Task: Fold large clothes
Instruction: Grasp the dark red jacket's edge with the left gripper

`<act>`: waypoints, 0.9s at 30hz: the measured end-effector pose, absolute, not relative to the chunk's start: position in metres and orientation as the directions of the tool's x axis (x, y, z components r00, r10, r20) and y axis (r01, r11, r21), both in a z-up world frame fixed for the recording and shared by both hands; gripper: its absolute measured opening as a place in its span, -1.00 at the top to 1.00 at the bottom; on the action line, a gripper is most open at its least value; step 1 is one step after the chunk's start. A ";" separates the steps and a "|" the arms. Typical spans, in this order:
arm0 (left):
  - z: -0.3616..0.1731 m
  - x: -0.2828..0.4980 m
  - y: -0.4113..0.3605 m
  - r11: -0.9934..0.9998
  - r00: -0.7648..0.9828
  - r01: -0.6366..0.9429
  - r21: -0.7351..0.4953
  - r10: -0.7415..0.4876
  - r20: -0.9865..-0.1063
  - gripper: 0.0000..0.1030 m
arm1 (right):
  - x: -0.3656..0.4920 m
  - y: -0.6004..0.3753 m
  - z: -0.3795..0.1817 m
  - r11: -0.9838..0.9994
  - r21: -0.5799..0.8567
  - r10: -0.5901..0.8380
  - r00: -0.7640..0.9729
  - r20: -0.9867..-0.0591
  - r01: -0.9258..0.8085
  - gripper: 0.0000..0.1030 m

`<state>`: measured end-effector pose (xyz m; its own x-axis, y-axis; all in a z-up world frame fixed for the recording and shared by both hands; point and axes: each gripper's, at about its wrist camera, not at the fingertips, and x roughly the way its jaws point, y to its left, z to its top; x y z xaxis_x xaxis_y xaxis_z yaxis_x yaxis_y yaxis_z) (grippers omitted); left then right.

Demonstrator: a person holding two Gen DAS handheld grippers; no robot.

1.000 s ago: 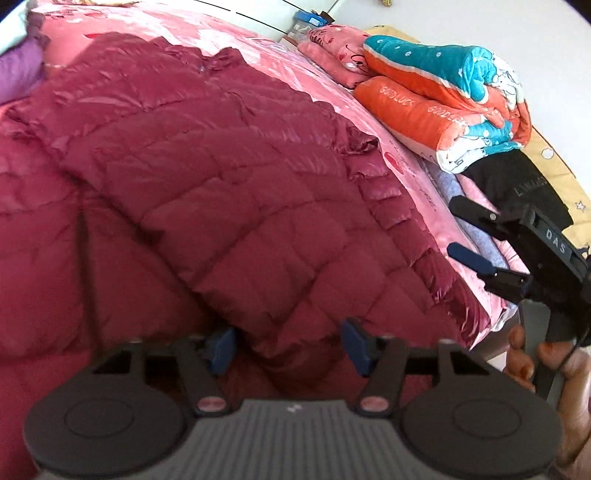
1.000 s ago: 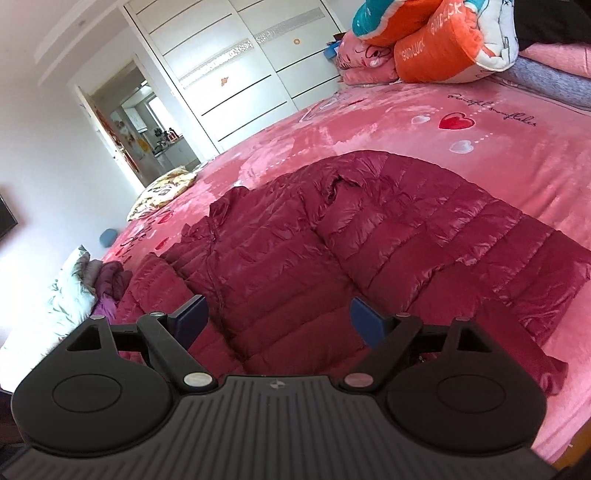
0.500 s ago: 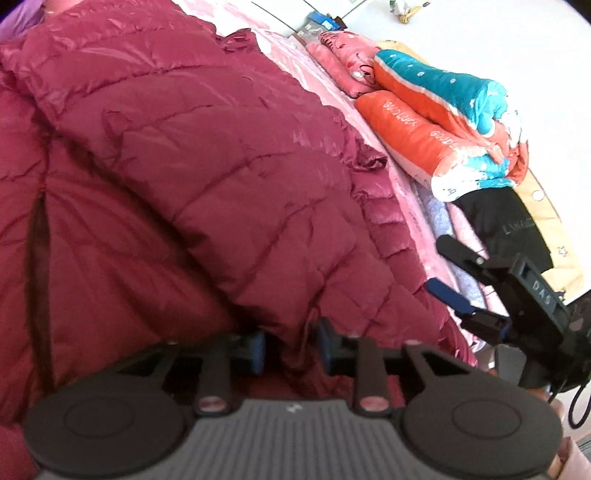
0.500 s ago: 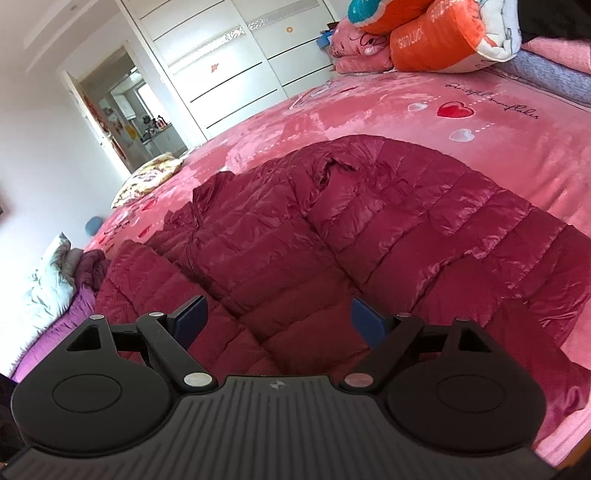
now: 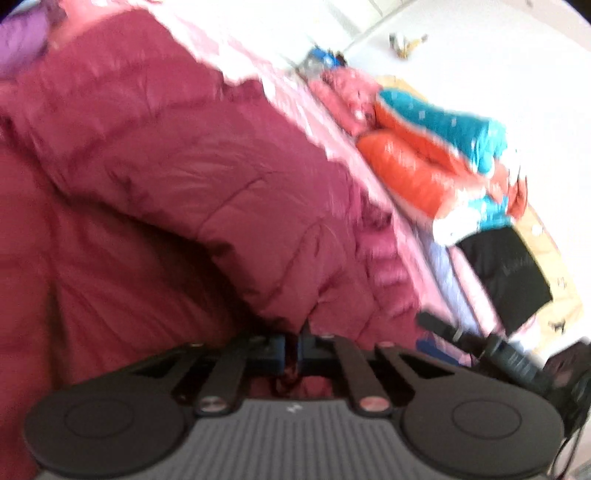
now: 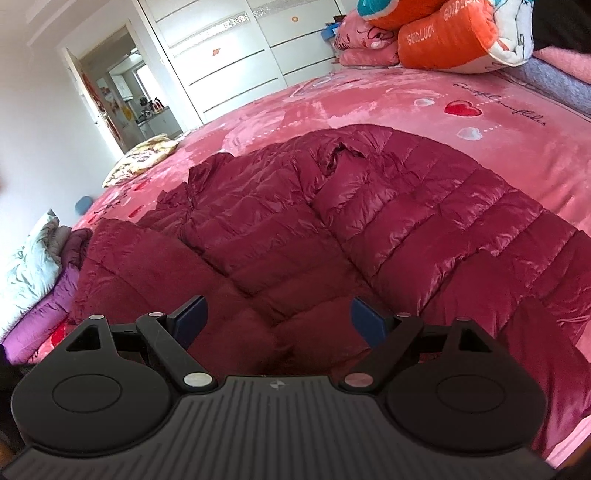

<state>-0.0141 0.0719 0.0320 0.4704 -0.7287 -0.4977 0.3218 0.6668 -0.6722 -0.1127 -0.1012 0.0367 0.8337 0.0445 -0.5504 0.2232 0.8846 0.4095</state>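
Observation:
A dark red quilted down jacket (image 6: 369,221) lies spread on the pink bed (image 6: 406,99). In the left wrist view the jacket (image 5: 221,177) fills most of the frame, which is blurred. My left gripper (image 5: 291,349) is shut on a fold of the jacket's edge and lifts it. My right gripper (image 6: 277,321) is open and empty, just above the jacket's near part. The right gripper also shows at the lower right of the left wrist view (image 5: 443,328), open.
A stack of folded orange and teal blankets (image 6: 443,33) with pink, grey and black items sits at the bed's far right. A purple garment (image 6: 44,302) and a pale pillow (image 6: 26,258) lie at the left edge. White wardrobe doors (image 6: 236,62) stand beyond the bed.
My left gripper has closed from open onto the jacket's edge and is moving with it. The right gripper has come lower and closer over the jacket, still open.

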 end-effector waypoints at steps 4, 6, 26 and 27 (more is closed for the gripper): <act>0.074 -0.006 0.111 0.638 0.584 0.337 -0.693 -0.719 -0.377 0.98 | -0.108 -0.093 0.035 0.904 0.371 0.039 0.820 -0.572 0.215 -1.00; 0.099 -0.002 0.138 0.636 0.656 0.350 -0.688 -0.690 -0.304 0.98 | -0.106 -0.088 0.034 0.912 0.355 0.043 0.813 -0.581 0.205 -1.00; 0.135 -0.012 0.406 0.519 0.992 0.035 -0.854 -0.119 -0.032 0.98 | -0.054 0.063 0.048 0.919 0.287 0.390 0.718 -0.576 -0.269 -1.00; 0.132 -0.011 0.408 0.523 0.993 0.021 -0.852 -0.111 -0.043 0.98 | -0.055 0.078 0.045 0.917 0.252 0.400 0.702 -0.589 -0.311 -1.00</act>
<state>-0.0110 0.4076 0.1317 0.9929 -0.1111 -0.0434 0.0212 0.5225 -0.8524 -0.0545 0.0781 0.0451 0.7023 0.3999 -0.5889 -0.3106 0.9166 0.2520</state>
